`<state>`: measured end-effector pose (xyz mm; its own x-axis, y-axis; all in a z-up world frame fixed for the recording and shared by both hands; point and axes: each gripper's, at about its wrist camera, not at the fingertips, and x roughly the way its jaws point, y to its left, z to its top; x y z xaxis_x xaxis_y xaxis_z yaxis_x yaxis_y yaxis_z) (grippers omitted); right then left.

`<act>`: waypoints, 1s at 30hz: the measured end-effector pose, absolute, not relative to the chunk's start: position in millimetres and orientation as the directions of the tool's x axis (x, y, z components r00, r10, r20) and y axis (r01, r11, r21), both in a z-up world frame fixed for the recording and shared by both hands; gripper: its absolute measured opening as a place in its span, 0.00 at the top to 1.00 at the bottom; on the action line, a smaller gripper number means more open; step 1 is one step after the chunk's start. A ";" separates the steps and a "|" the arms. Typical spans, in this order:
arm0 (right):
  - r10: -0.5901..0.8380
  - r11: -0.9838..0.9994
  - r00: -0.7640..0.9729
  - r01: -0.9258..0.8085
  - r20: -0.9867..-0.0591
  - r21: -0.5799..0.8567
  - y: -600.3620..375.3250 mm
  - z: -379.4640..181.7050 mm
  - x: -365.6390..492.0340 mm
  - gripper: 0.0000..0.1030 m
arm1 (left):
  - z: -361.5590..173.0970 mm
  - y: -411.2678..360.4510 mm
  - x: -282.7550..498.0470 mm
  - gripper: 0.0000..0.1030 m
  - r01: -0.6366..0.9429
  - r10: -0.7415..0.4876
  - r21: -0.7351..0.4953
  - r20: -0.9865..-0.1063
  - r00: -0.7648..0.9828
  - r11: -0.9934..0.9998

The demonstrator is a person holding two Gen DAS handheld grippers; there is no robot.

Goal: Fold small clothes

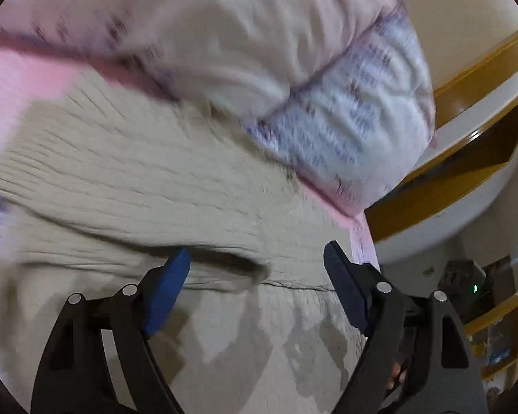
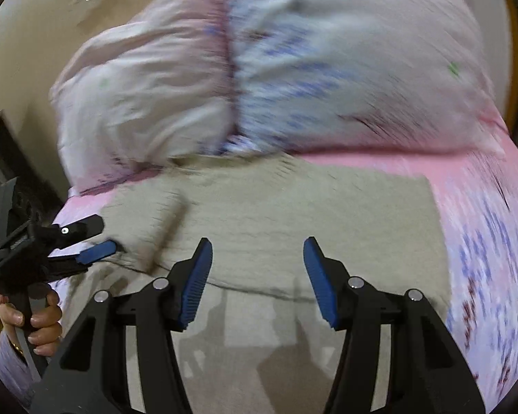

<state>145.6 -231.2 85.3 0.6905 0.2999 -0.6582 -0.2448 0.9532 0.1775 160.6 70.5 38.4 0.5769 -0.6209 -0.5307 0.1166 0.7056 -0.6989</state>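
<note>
Beige ribbed cloth [image 2: 276, 214] lies flat on the pink bed sheet [image 2: 466, 179], filling the middle of both views. The left gripper [image 1: 259, 262] stands wide with nothing in it. The right gripper [image 2: 258, 252] is half open and empty too

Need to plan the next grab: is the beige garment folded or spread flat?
Partly folded: the beige garment lies on the bed with one flap doubled over at its left side.

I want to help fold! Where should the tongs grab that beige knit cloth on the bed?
Probably the raised fold near the cloth's left edge. It stands up off the flat knit, so the open left tongs beside it could pinch it from the left. The rest lies flat on the pink sheet.
</note>
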 end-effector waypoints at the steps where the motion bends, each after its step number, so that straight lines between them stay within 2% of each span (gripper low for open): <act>1: 0.321 0.944 0.689 -0.285 -0.650 0.165 -219.3 89.5 146.5 0.47 | 42.7 80.0 152.4 0.23 0.118 -0.606 -0.687 -0.531 0.593 0.717; 3: 0.366 0.916 0.680 -0.385 -0.635 0.116 -185.3 97.0 148.0 0.48 | 49.6 103.9 137.5 0.25 0.091 -0.532 -0.632 -0.557 0.638 0.770; 5: 0.399 0.879 0.665 -0.473 -0.631 0.058 -150.0 99.7 149.5 0.51 | 51.7 120.1 126.2 0.37 0.043 -0.431 -0.542 -0.615 0.661 0.839; 6: 0.417 0.853 0.651 -0.522 -0.635 0.026 -129.4 99.6 150.5 0.54 | 50.5 131.5 118.8 0.39 0.026 -0.387 -0.498 -0.639 0.664 0.867; 8: 0.452 0.781 0.607 -0.623 -0.654 -0.039 -82.4 94.5 154.0 0.59 | 46.7 146.1 111.8 0.47 0.004 -0.356 -0.469 -0.667 0.655 0.883; 10: 0.459 0.721 0.563 -0.688 -0.687 -0.081 -40.8 84.3 160.4 0.62 | 40.3 161.9 102.7 0.47 -0.032 -0.325 -0.450 -0.691 0.646 0.893; 14: 0.450 0.648 0.502 -0.753 -0.738 -0.116 20.4 63.8 171.5 0.63 | 34.3 181.0 90.6 0.47 -0.086 -0.238 -0.380 -0.724 0.647 0.921; 23: 0.342 0.576 0.508 -0.778 -0.791 -0.251 91.7 19.1 172.6 0.63 | 28.9 227.5 73.6 0.47 -0.170 -0.191 -0.391 -0.729 0.658 0.904; 25: 0.285 0.586 0.556 -0.746 -0.781 -0.317 96.0 10.8 173.0 0.84 | 28.3 230.5 73.9 0.47 -0.171 -0.195 -0.396 -0.728 0.658 0.902; 27: 0.299 0.618 0.552 -0.734 -0.779 -0.283 91.4 13.4 176.9 0.89 | 28.0 229.1 76.6 0.47 -0.164 -0.203 -0.400 -0.727 0.656 0.902; 30: 0.364 0.687 0.551 -0.703 -0.751 -0.183 71.7 34.8 182.3 0.91 | 28.3 221.2 83.6 0.47 -0.136 -0.222 -0.399 -0.726 0.651 0.907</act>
